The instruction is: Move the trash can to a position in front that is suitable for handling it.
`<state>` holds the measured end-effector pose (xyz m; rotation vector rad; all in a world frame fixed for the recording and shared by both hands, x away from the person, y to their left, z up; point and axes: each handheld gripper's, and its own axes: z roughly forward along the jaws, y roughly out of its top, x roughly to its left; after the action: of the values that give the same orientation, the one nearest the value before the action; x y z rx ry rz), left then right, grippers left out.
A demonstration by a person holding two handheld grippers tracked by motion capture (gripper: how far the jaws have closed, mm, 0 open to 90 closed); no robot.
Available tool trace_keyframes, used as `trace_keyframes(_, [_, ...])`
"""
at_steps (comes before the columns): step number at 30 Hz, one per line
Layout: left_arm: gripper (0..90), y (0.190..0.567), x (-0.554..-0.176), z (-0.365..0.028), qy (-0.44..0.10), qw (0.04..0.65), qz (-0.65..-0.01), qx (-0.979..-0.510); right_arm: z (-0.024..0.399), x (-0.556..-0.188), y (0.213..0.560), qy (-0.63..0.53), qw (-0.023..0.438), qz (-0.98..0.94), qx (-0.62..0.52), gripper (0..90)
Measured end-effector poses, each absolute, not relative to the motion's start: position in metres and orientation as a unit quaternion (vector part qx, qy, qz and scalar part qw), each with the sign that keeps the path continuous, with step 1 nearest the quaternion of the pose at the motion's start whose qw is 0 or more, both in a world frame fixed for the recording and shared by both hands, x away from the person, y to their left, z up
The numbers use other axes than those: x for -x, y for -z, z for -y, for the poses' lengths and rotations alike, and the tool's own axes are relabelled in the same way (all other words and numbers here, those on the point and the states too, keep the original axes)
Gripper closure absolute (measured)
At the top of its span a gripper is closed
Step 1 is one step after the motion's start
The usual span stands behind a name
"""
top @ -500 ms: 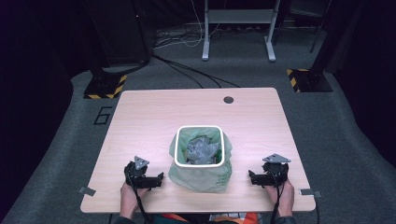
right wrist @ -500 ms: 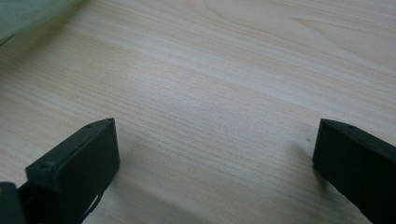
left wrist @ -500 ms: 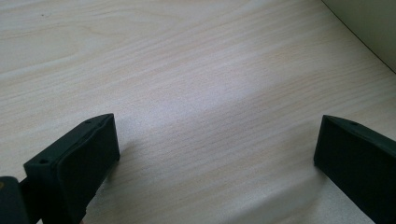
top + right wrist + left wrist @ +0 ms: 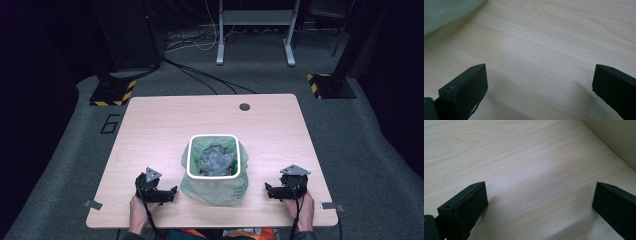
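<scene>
A small white-rimmed bin [image 4: 214, 150] lined with a pale green bag [image 4: 220, 187] stands near the front middle of the wooden table [image 4: 165, 125]; crumpled grey material [image 4: 216, 161] lies inside it. My left gripper [image 4: 172, 192] rests on the table left of the bin, held by a hand, jaws wide apart. My right gripper [image 4: 268, 190] rests on the table right of the bin, also wide apart. In the left gripper view the black fingers [image 4: 464, 207] frame bare wood, with the bag's edge [image 4: 616, 140] at the upper right. In the right gripper view the bag [image 4: 446, 12] shows at the upper left.
A round cable hole [image 4: 244, 107] sits near the table's far edge. Grey brackets [image 4: 92, 204] stick out at the front corners. On the carpet beyond are cables, a metal stand base [image 4: 252, 30] and yellow-black striped feet [image 4: 112, 92].
</scene>
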<state>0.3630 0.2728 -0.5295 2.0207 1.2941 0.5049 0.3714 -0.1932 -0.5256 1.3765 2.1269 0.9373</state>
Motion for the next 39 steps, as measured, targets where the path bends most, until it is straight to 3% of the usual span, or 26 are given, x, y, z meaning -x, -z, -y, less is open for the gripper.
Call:
trace_keyframes(12, [0.0,0.524,-0.361,-0.264,-0.173,0.374,-0.479,-0.775,0.165,-0.369,0.520,-0.363,0.200,-0.781,-0.467,0.0])
trace_keyframes(39, [0.2,0.511,-0.379,-0.235,-0.160,0.396,-0.446,-0.787,0.121,-0.375,0.500,-0.396,0.184,-0.802,-0.407,0.3])
